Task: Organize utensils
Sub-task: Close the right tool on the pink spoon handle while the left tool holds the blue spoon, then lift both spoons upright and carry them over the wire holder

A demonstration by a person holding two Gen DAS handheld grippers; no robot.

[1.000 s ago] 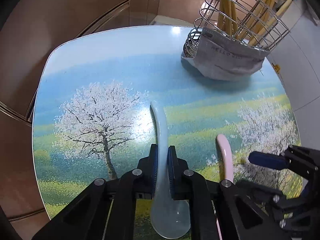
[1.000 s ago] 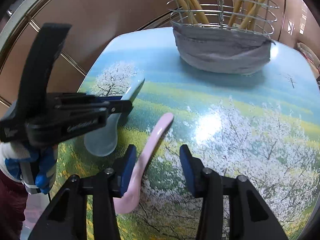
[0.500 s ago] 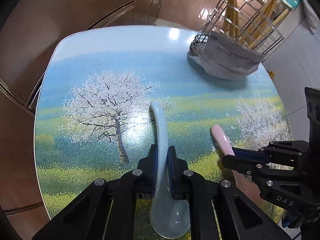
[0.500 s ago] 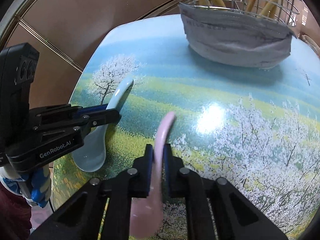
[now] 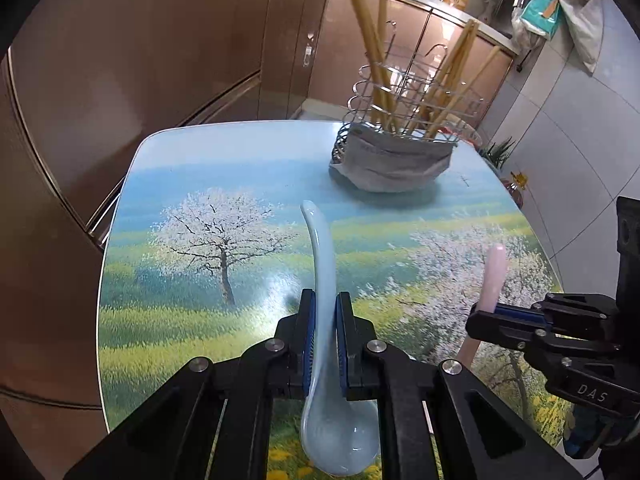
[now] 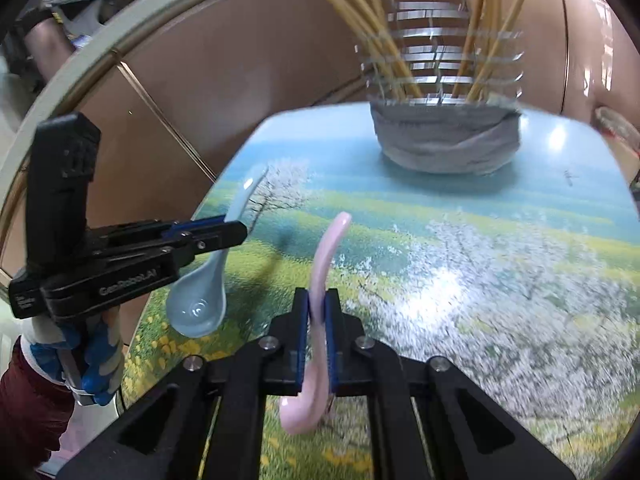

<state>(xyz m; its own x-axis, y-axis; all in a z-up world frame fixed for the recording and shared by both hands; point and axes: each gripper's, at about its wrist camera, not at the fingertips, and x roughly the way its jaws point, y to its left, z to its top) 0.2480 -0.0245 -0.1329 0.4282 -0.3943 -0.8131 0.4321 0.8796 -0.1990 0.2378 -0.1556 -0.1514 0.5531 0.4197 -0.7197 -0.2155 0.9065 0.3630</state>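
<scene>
Standing at the far end of your desk, the wire basket holds a bunch of long yellow sticks leaning outward at different angles; motion blur keeps you from counting them exactly. A grey cloth is wrapped around the basket's lower part.

Your left gripper is pinching the pale blue spoon by its handle, pads pressed on both sides, bowl toward the camera and handle tip pointing at the basket. Your right gripper is clamped on the pink spoon in the same way, its bowl hanging below the pads. Both spoons appear lifted off the desk's printed surface of blossoming trees, though you cannot be sure of the gap.

Nothing stands on the desk between the spoons and the basket. Brown cabinet doors run behind the desk, and a gloved hand grips the left tool's handle.

Count: two spoons, one basket, one cloth, two grippers.
</scene>
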